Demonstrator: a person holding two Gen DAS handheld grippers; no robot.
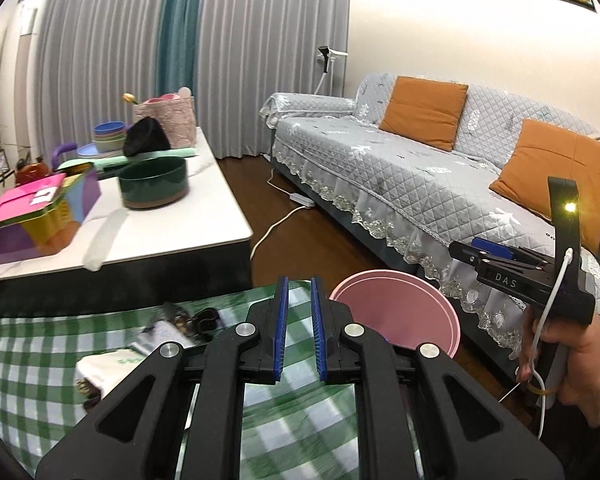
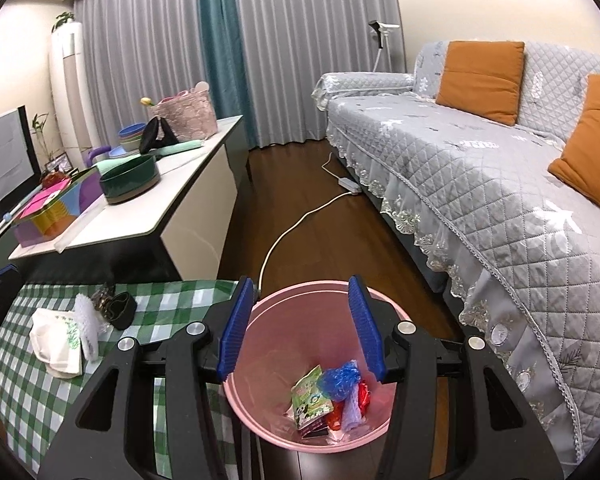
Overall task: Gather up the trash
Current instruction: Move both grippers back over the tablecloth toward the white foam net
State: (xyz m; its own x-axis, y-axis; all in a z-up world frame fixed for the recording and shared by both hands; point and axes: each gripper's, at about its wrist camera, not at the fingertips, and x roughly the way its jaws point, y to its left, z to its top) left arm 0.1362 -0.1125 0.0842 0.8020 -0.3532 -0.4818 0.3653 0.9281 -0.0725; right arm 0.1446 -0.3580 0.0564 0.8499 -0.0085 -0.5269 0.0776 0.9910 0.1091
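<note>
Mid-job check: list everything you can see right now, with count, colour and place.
bin: one, pink, on floor beside the checked cloth
trash: several wrappers, green, blue, red, inside the bin
checked cloth: one, green-white, low surface
white pouch: one, on the cloth
dark items: a few, on the cloth
green bowl: one, white table
colourful box: one, table
sofa: one, grey, two orange cushions
left gripper: nearly closed, empty
right gripper: open, above the bin, empty
</note>
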